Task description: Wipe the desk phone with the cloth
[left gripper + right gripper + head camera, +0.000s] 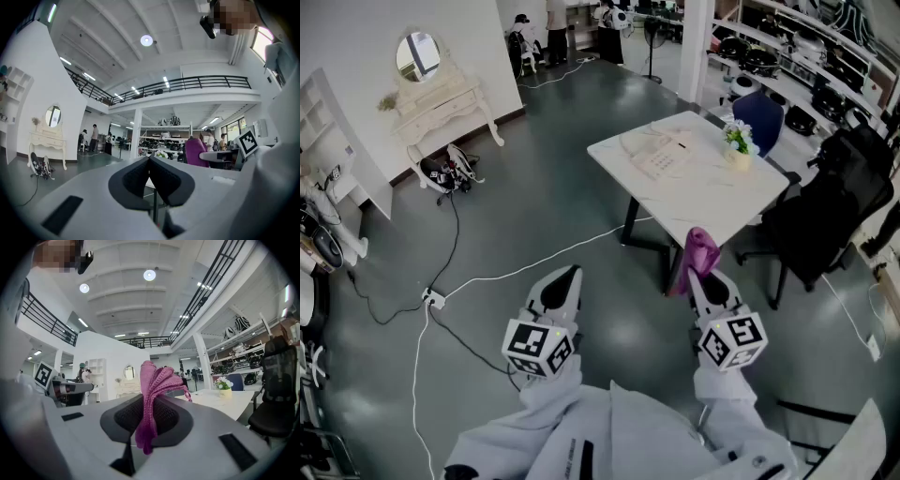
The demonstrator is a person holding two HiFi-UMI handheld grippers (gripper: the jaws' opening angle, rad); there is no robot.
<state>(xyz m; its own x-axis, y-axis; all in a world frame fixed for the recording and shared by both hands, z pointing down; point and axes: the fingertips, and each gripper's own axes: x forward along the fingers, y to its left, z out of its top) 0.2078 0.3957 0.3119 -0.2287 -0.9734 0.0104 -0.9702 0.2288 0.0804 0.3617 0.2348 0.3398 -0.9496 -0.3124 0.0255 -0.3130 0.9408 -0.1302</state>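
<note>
Left gripper [149, 158]: its jaws are pressing together with nothing between them. In the head view it is hanging out over the floor [534, 187], well apart from the table [769, 192].
Right gripper [151, 403]: its jaws are clamping the cloth [152, 380] between the dark pads.
Cloth: purple and knitted, it is sticking up in a bunch past the jaw tips. A short tail is drooping below the pads.
Desk phone [660, 156]: pale, it is lying flat on the table top, toward its far left part. It is well apart from both grippers and from the cloth.
Table: its white top is resting on dark legs, ahead of the person and to the right. In the head view the raised cloth is overlapping its near corner, but whether the two are touching cannot be told.
Flower pot [737, 148]: it is sitting on the table to the right of the phone, holding small white and green blooms.
Black office chair [825, 220]: it is standing just beside the table's right edge.
Blue chair [758, 116]: it is standing at the table's far side.
Dressing table [441, 105]: cream-coloured with an oval mirror, it is standing against the wall at the left.
White cable [525, 267]: it is trailing across the dark floor from under the table toward a power strip [434, 298].
Sleeves [581, 431]: light grey, they are reaching forward behind both grippers.
</note>
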